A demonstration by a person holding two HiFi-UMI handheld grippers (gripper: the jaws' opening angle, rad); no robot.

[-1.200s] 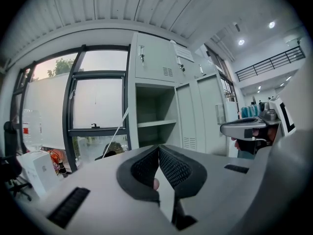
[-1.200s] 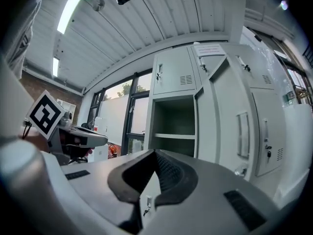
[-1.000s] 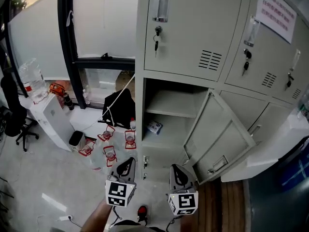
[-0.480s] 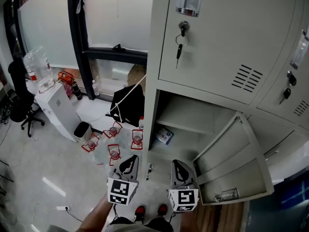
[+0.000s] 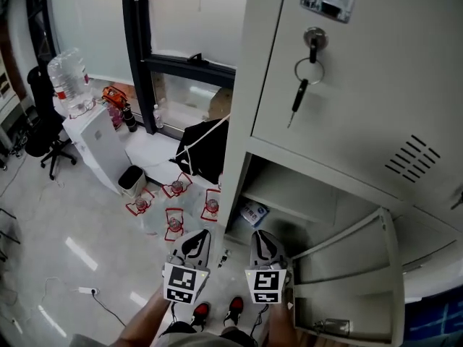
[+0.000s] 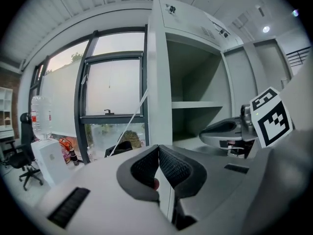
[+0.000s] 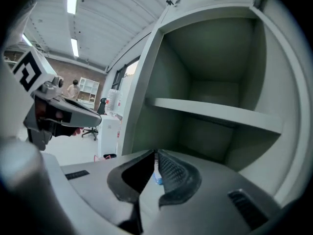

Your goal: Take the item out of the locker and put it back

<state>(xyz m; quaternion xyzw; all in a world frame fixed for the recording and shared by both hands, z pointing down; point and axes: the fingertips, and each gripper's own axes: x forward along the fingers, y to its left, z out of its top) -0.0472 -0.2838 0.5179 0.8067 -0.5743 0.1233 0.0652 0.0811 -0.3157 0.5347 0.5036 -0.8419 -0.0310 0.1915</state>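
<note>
Hovering before the open locker compartment, both grippers closed on nothing.

Left gripper (image 5: 194, 244) and right gripper (image 5: 264, 246) hang side by side, low, each with its jaws pressed together and empty. The item, a small blue-and-white packet (image 5: 255, 212), lies on the compartment floor near the left wall, under the inner shelf (image 5: 304, 194) and apart from both grippers. The locker's left frame edge (image 5: 235, 186) stands just ahead of the left gripper. The open door (image 5: 347, 280) swings out to the right, its edge near the right gripper, and the compartment mouth opens between frame and door. On the closed upper door (image 5: 362, 71) a key (image 5: 298, 96) hangs from the lock. The packet's print is too small to read.
</note>
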